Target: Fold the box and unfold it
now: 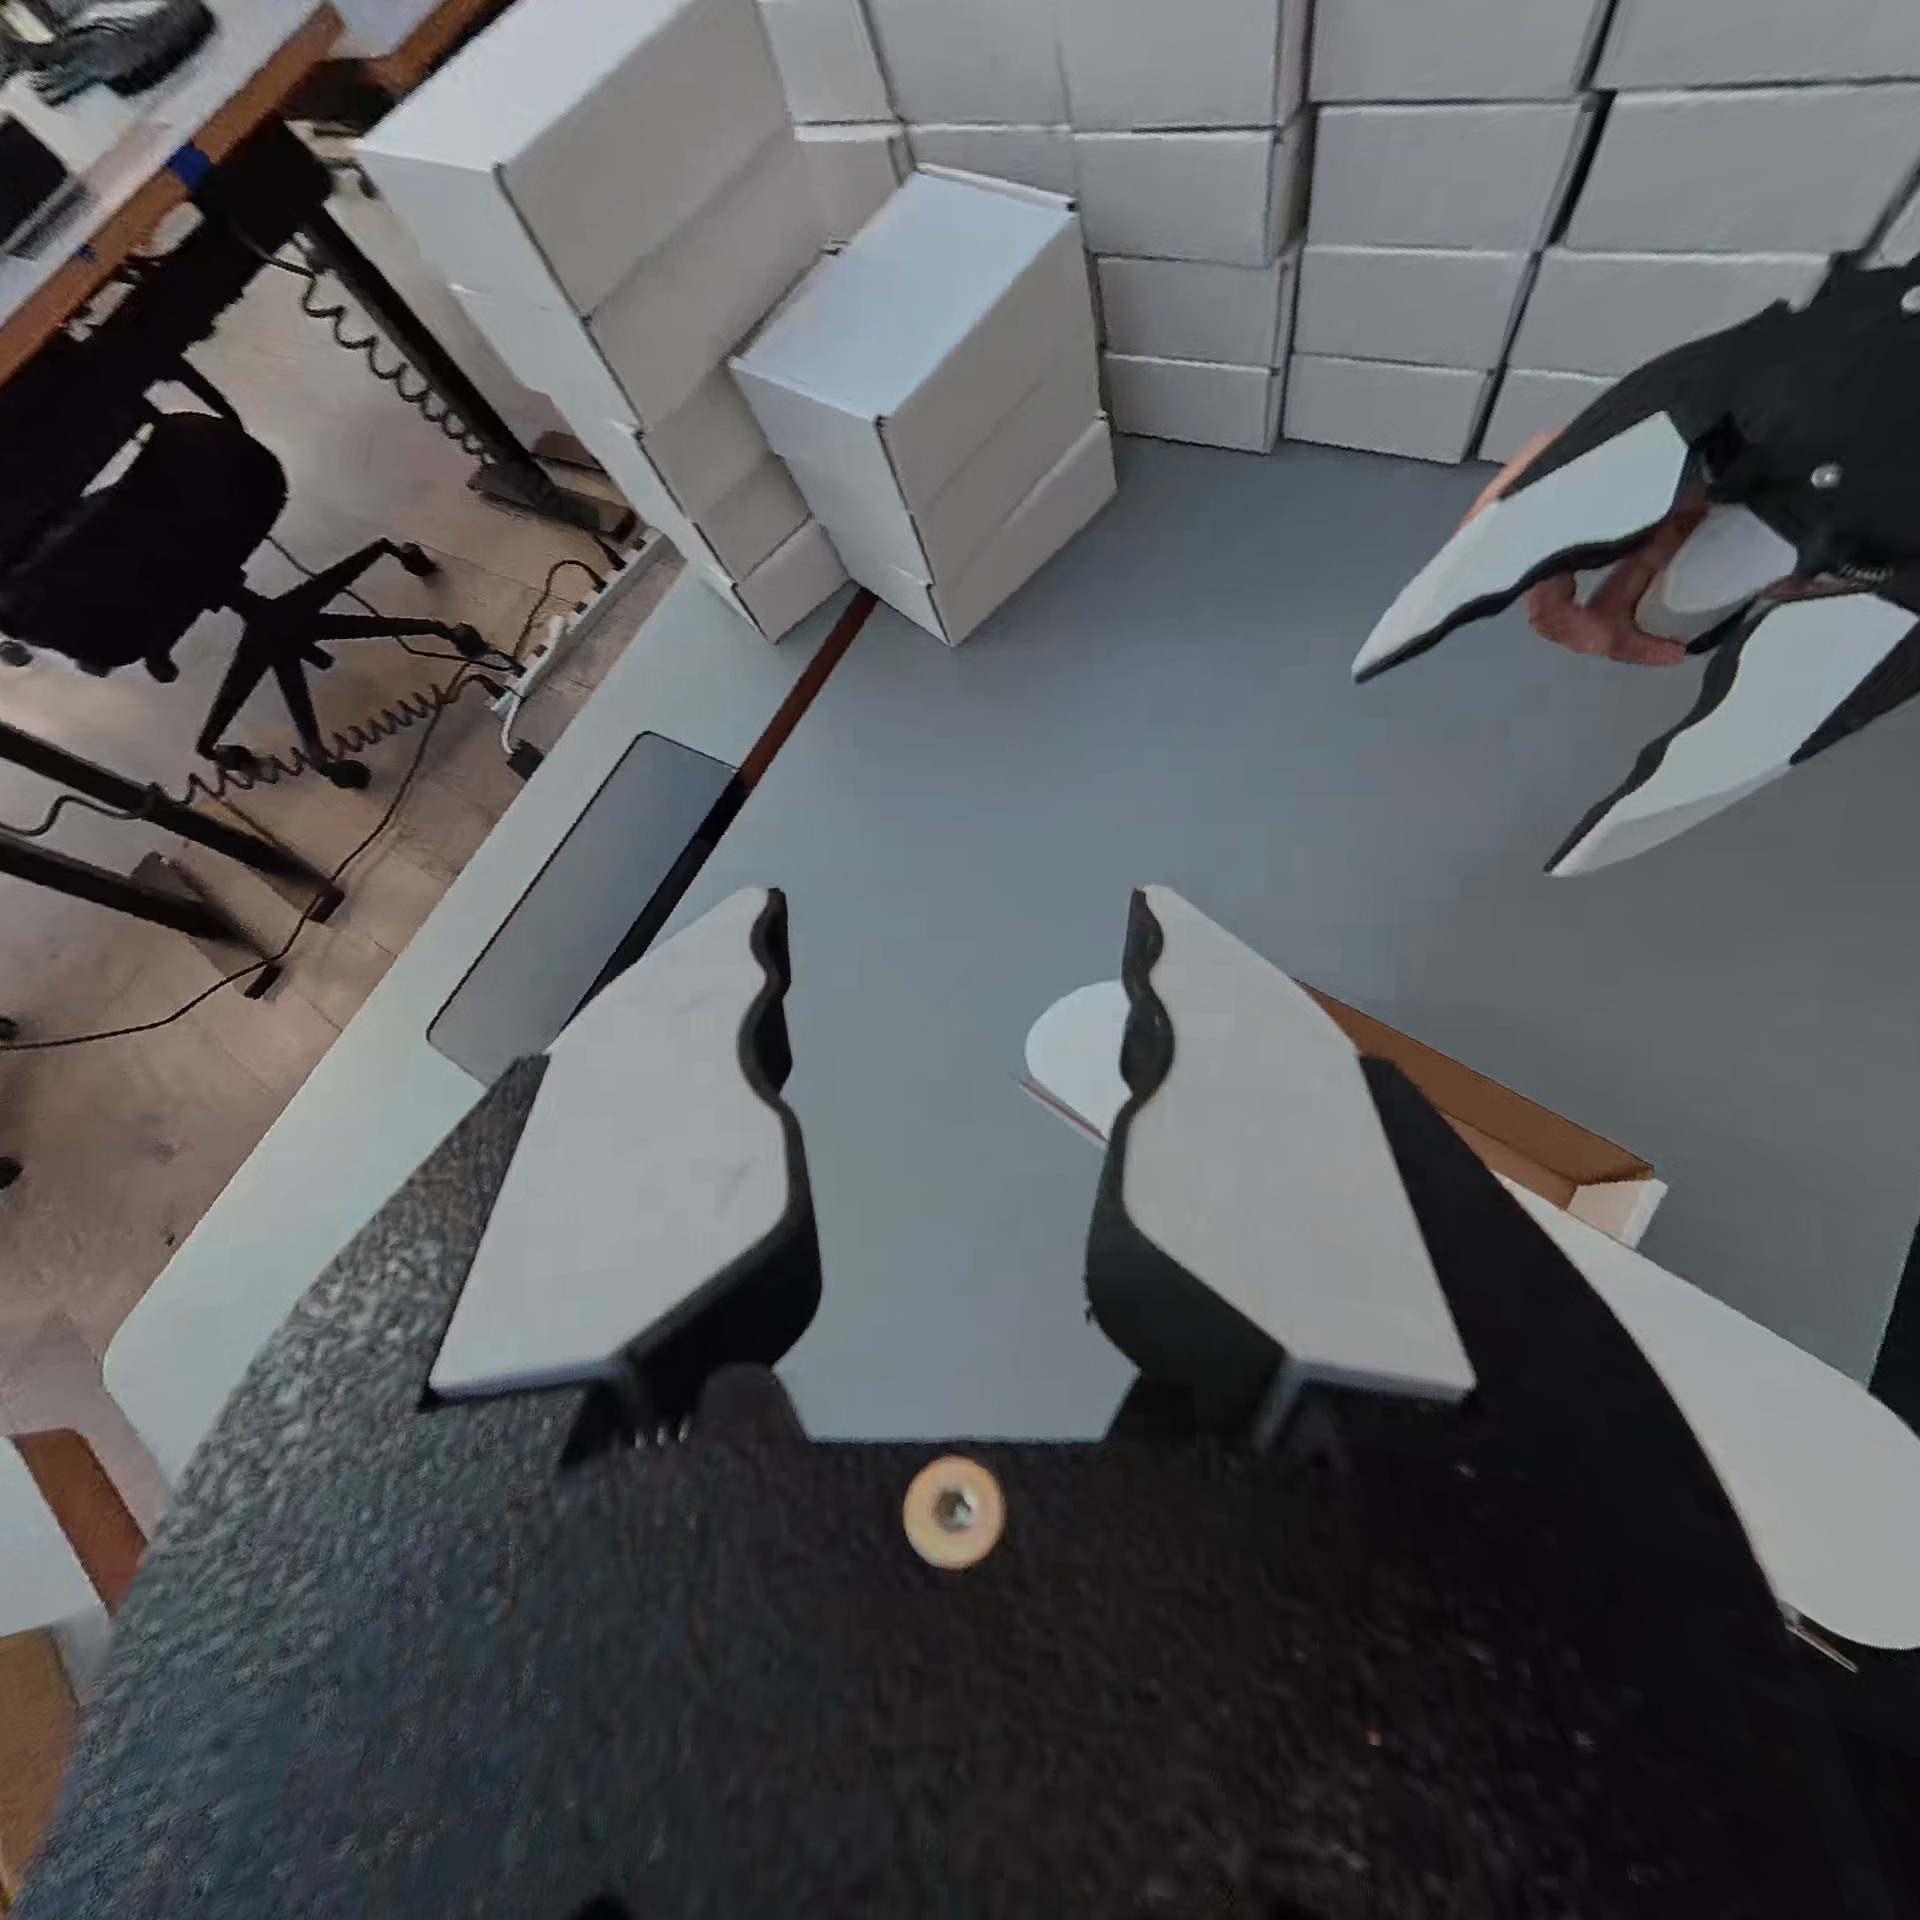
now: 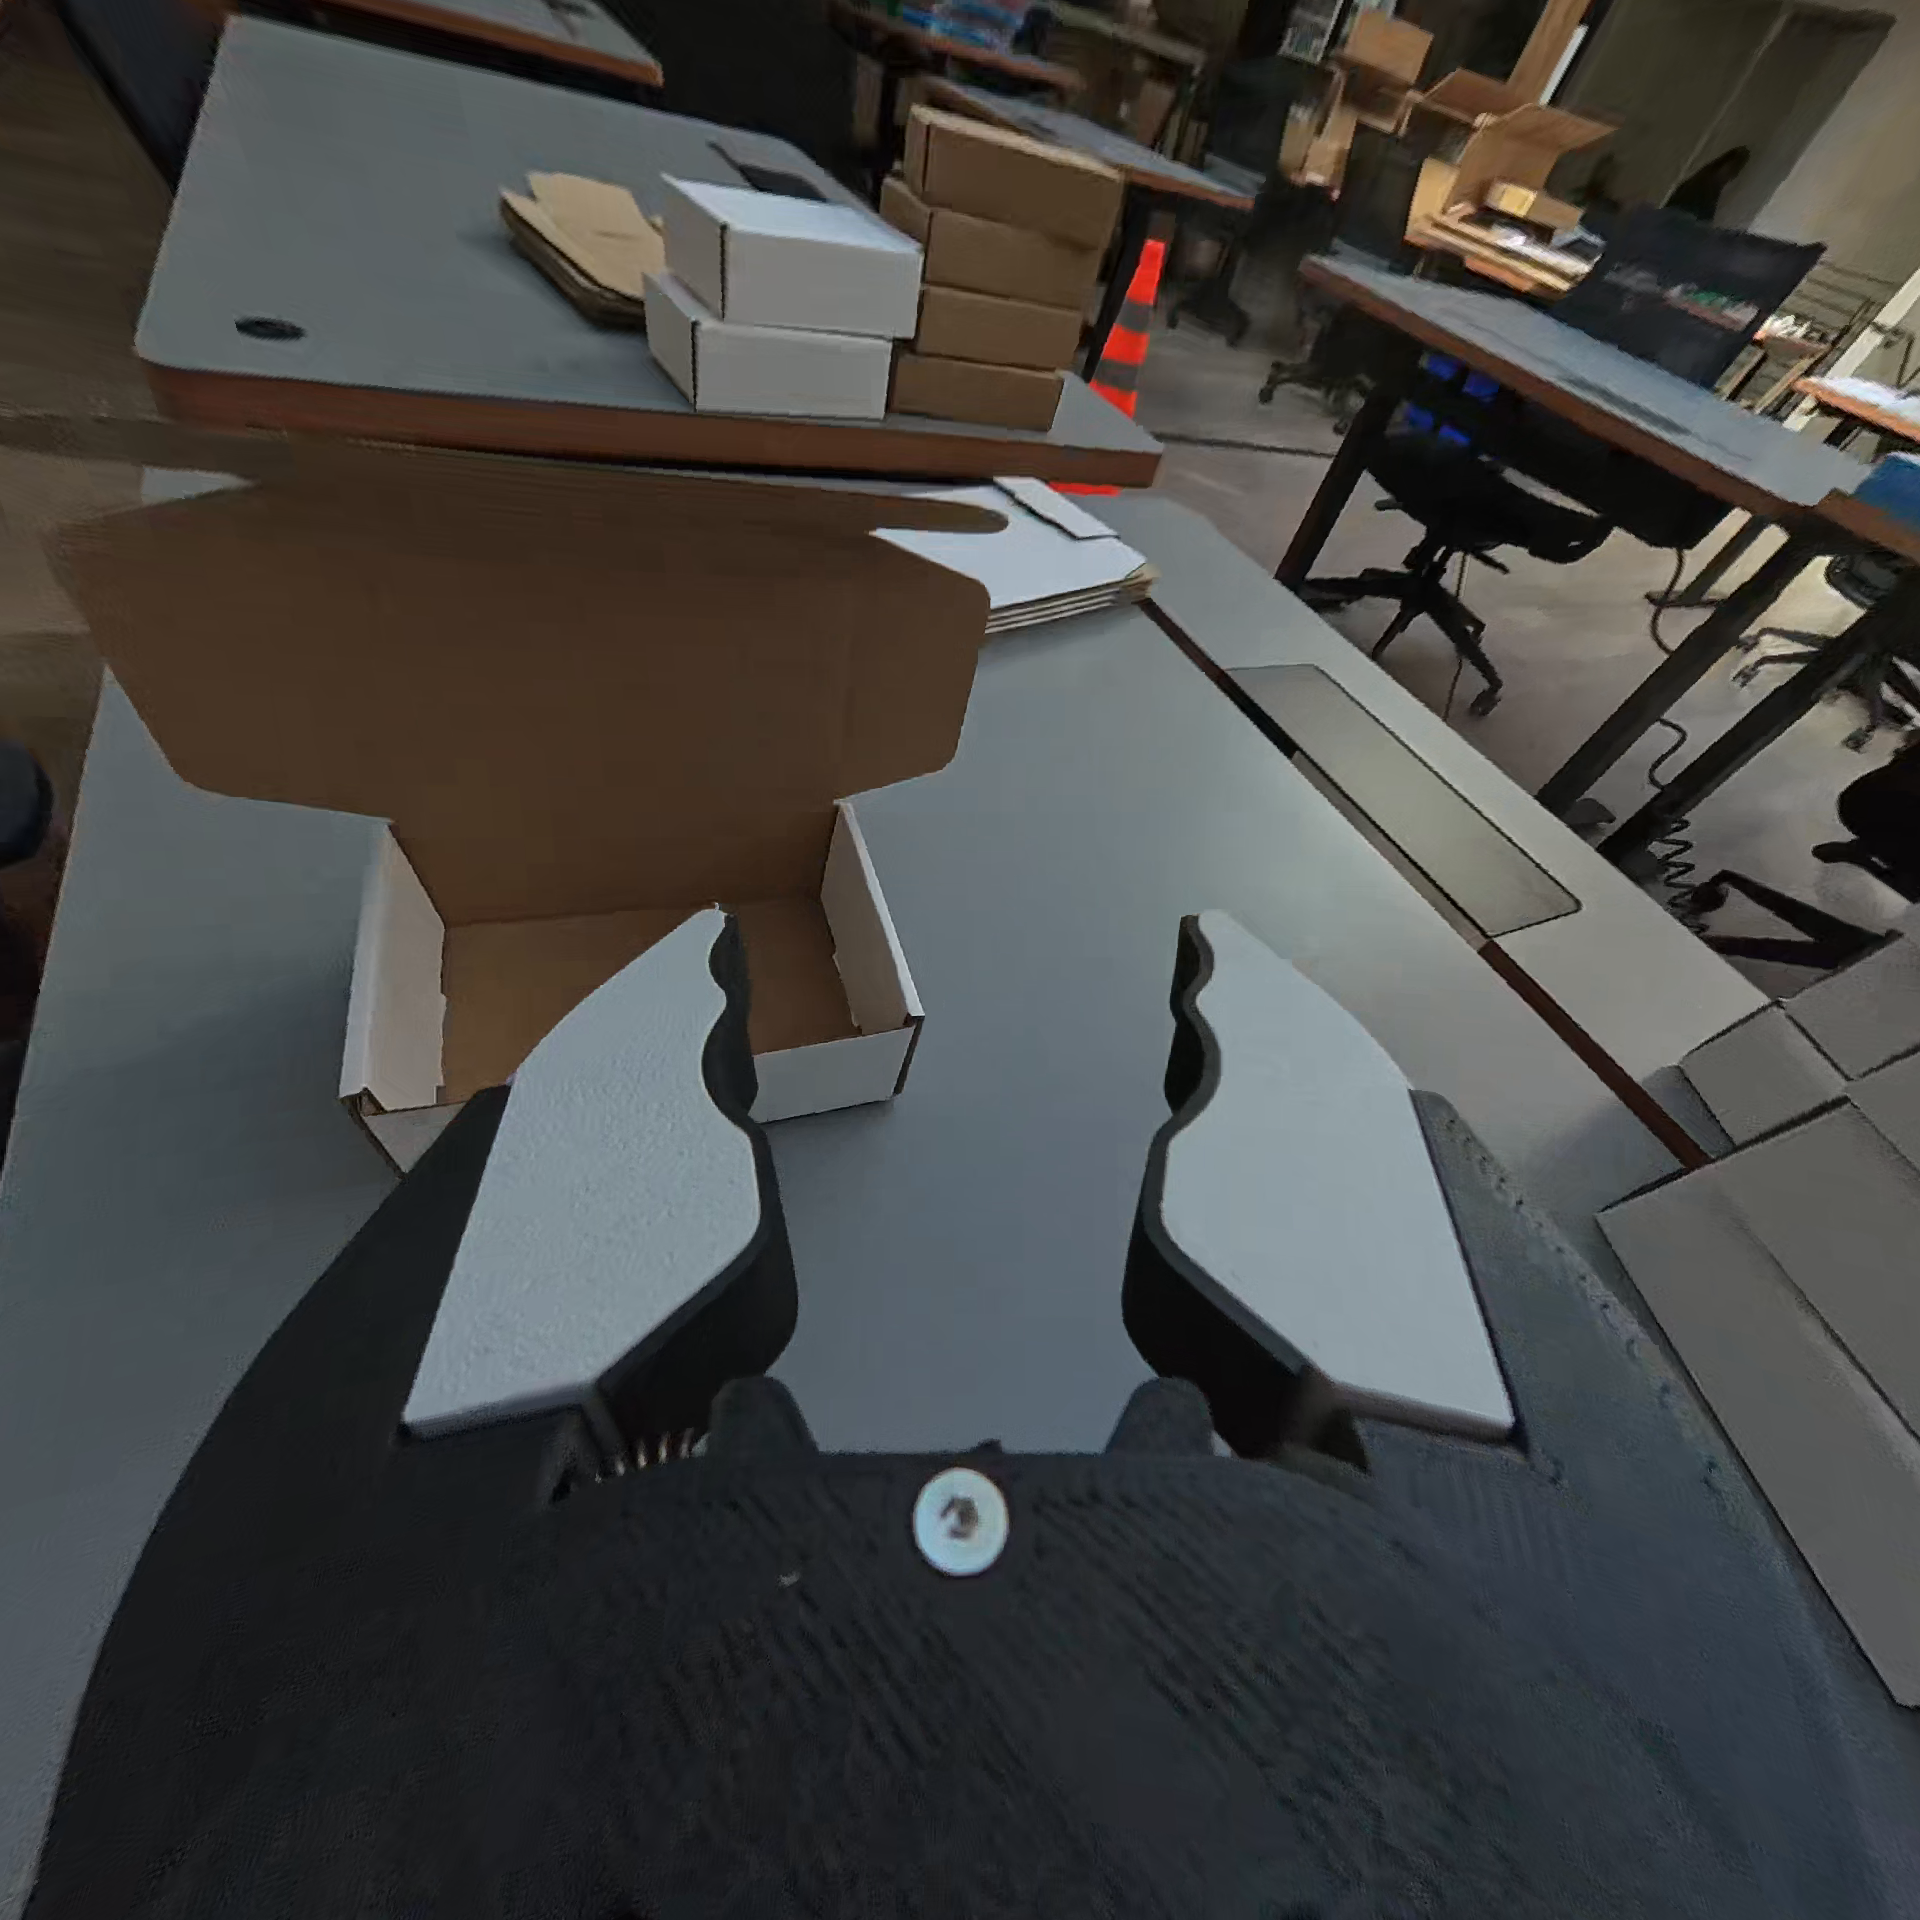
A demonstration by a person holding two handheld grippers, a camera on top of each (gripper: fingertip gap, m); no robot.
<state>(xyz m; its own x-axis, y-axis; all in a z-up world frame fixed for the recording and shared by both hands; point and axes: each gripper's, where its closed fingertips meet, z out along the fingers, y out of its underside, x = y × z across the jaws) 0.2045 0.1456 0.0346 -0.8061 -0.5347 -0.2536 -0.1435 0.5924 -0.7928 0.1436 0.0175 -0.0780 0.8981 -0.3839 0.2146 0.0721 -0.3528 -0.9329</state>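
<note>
A small cardboard box [image 2: 883, 1039], white outside and brown inside, stands on the grey table [image 2: 1091, 831] with its walls up and its lid flap [image 2: 520, 644] raised behind it. My right gripper [image 2: 951, 925] is open and empty, just in front of the box's right front corner. In the left wrist view part of the box [image 1: 1496, 1122] shows behind my right finger. My left gripper [image 1: 956, 904] is open and empty above bare table [image 1: 1143, 675]. The right gripper [image 1: 1455, 769] also shows at the far right of that view, open.
Stacks of closed white boxes [image 1: 935, 416] stand along the table's far edge. Flat cardboard blanks [image 2: 1060, 582] lie beyond the box. More flat sheets [image 2: 1766, 1195] lie at the right. A neighbouring table [image 2: 416, 260] carries white and brown boxes. Office chairs and an orange cone [image 2: 1132, 322] stand on the floor.
</note>
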